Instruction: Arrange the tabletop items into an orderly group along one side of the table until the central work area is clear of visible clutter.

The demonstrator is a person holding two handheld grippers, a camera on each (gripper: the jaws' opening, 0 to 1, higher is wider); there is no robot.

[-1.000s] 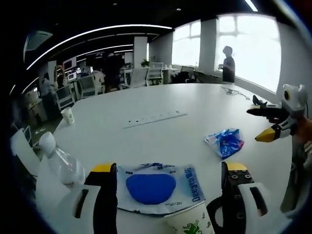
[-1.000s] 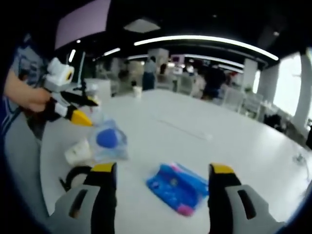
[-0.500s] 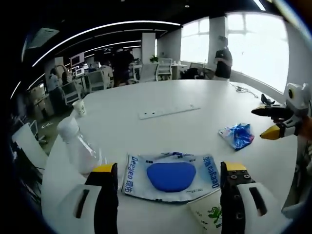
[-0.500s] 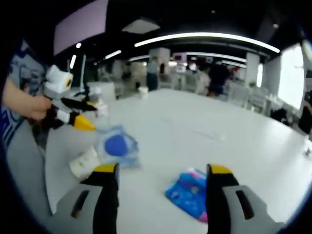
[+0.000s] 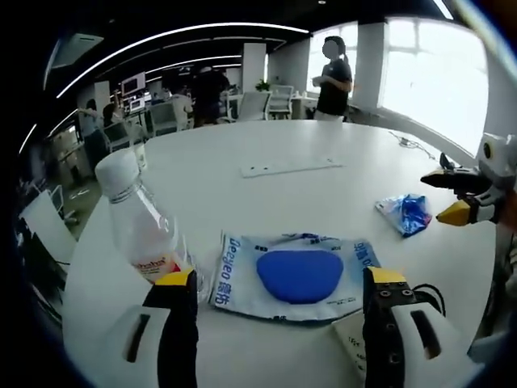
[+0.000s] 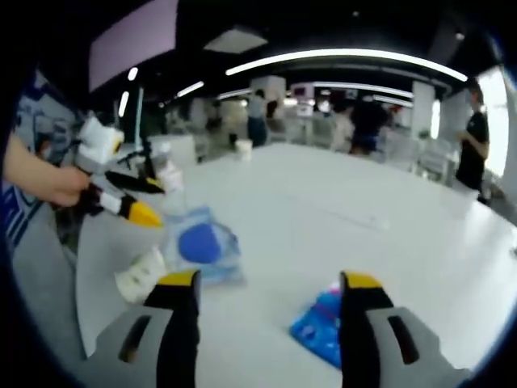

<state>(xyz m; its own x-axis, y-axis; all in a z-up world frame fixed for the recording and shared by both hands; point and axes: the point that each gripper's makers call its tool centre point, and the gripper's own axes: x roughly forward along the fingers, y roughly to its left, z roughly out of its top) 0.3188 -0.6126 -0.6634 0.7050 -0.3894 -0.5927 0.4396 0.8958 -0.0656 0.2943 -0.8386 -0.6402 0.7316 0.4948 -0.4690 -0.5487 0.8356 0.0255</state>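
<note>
The left gripper (image 5: 276, 295) hovered low over the white table (image 5: 266, 194), jaws apart and gripping nothing, with the pouch (image 5: 295, 275) lying flat on the table between them. The pouch, pale with a blue oval at its middle, served as the hub of the clutter. Just to its left, in the left gripper view, stood a clear bottle (image 5: 141, 226) with a white cap, upright and close beside the left jaw. At the pouch's near right corner a paper cup (image 5: 349, 339) lay partly hidden behind the right jaw; whether it held anything could not be told. Well to the pouch's right lay a crumpled blue wrapper (image 5: 406, 212), and beyond the pouch, toward the table's middle, a long white strip (image 5: 291, 166). Nothing stood between the jaws and the pouch.

The right gripper (image 6: 269, 301) also had its jaws spread and bare, the wrapper (image 6: 321, 327) lying between them on the table, partly behind the right jaw. From there the pouch (image 6: 202, 244) lay off to the left, with the cup (image 6: 140, 273) on its side beside it and a hand (image 6: 40, 174) holding the left gripper (image 6: 144, 200) above it.

Far past the pouch, people stood among office chairs.
</note>
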